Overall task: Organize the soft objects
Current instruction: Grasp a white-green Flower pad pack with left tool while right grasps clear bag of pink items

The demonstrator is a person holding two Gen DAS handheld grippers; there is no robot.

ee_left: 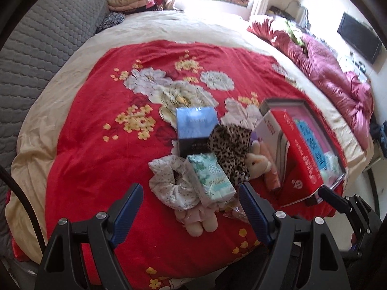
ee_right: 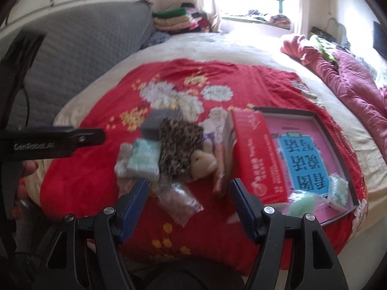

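Both grippers gape empty; the left gripper [ee_left: 191,207] is nearer, with the tissue pack [ee_left: 210,176] just ahead, its length apparently running away, beside the leopard scrunchie [ee_left: 229,145].

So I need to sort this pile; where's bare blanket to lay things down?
Free: the red blanket left of the white scrunchie, up to the grey headboard. Crowded: around the leopard scrunchie, plush bunny and tray.

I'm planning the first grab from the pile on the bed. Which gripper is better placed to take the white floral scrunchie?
Probably left. The left gripper is open and hovers with the white floral scrunchie just ahead between its fingers. The right gripper, also open, faces a clear plastic bag instead.
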